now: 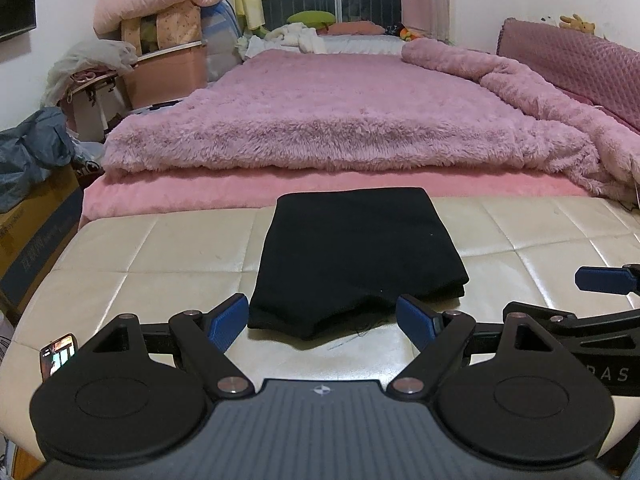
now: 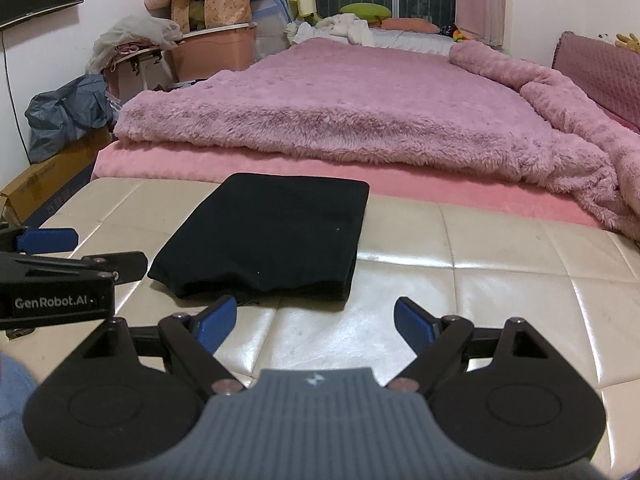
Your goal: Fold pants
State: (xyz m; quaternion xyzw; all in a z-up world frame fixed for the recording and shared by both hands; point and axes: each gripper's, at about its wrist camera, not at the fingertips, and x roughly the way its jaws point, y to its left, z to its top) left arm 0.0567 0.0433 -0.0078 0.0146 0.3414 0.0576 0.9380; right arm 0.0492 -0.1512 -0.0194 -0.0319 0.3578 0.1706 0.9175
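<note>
At the far left a cardboard box (image 2: 48, 184) stands beside the cream tufted bench (image 1: 160, 248), well away from the work. The left hand-held gripper (image 1: 322, 322) hovers low over the bench's near part with its blue fingers (image 1: 226, 320) spread wide and nothing between them. Directly ahead of it, just past the fingertips, lie the black pants (image 1: 360, 256), already folded into a compact thick rectangle. The long axis of the bundle runs away from the grippers toward the pink bed (image 1: 352, 116), and the near, slightly rumpled edge faces the left gripper.

The right hand-held gripper (image 2: 316, 322) is also spread open and empty, and from its view the pants (image 2: 272, 236) sit ahead and to its left, so the left gripper looks the nearer and better lined up of the two. The fold seems essentially done; only tidying of the near edge appears left.

To the right of the pants the bench is bare leather, with open room for a sideways move. The far edge of the bundle lies close to the bench's back edge, where the bed's fluffy blanket (image 2: 360, 108) rises, so there is little room beyond it.
</note>
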